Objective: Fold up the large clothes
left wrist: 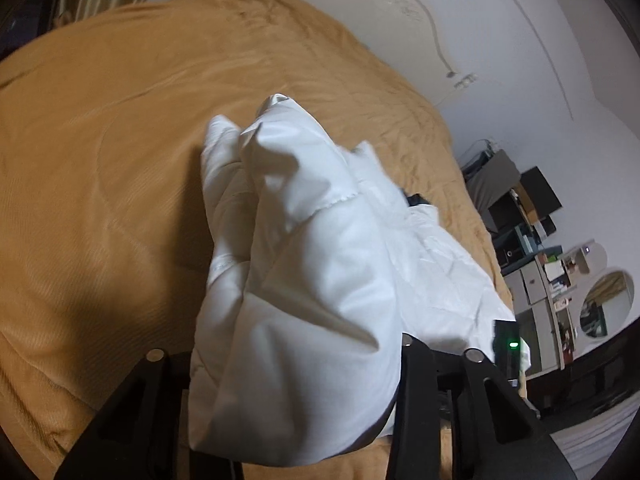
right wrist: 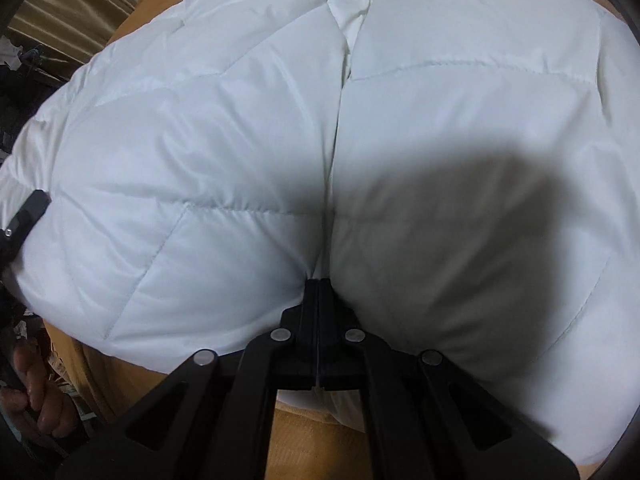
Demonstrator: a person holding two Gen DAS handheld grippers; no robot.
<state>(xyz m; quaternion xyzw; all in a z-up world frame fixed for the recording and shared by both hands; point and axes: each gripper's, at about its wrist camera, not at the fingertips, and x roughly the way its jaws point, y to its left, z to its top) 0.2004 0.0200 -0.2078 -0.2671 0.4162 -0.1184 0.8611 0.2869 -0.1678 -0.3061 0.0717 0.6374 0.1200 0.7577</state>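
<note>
While my left tongs [left wrist: 280,360] clamp a thick bunch of the white puffer jacket [right wrist: 248,152] and hold it clear of the bed [left wrist: 100,160], my right tongs [right wrist: 319,280] sit fully closed, pressed into its centre seam, probably pinning the body down as a fold line.

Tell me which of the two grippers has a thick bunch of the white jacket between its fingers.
The left gripper: a fat fold of the white puffer jacket fills its spread fingers. The right gripper is pinched fully shut at the jacket's centre seam.
</note>
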